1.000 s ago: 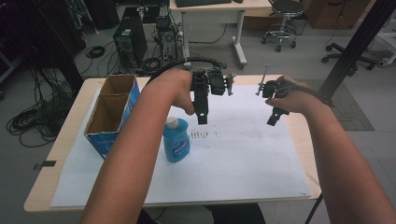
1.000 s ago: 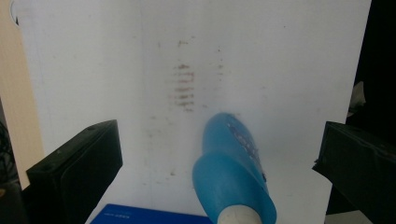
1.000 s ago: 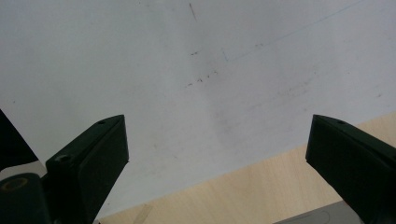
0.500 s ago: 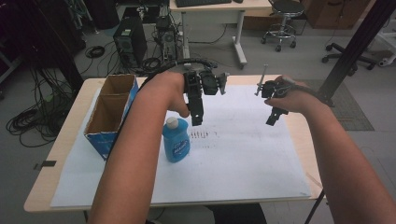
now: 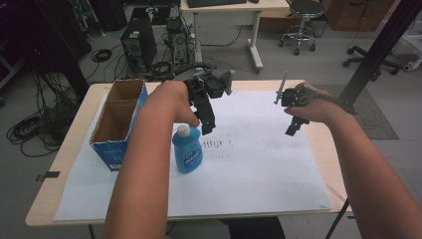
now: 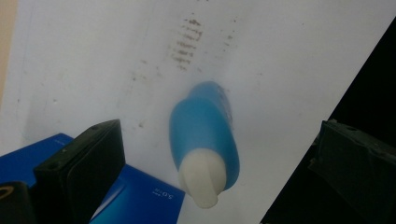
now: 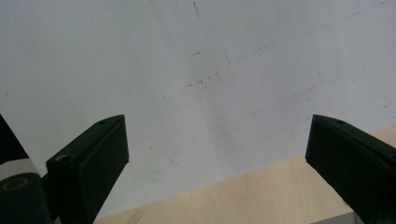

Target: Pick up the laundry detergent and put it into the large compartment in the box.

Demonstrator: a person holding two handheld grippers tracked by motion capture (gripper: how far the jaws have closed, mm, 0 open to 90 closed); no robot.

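Note:
A blue bottle (image 5: 187, 151) with a white cap stands upright on the white paper (image 5: 249, 164), left of centre. In the left gripper view the bottle (image 6: 205, 135) lies straight below, between the jaws. My left gripper (image 5: 207, 123) hangs open just above and to the right of the cap, jaws pointing down. Its midpoint (image 6: 219, 177) sits over the cap. My right gripper (image 5: 292, 130) is held open above the right part of the paper, with nothing between its jaws (image 7: 215, 163).
An open blue cardboard box (image 5: 117, 119) with two compartments stands at the table's left, close to the bottle. The wooden table edge (image 7: 261, 196) runs beyond the paper. Faint dark smudges (image 5: 216, 144) mark the paper near the bottle.
My left gripper has moved left and down toward the bottle's cap. The right gripper has barely shifted.

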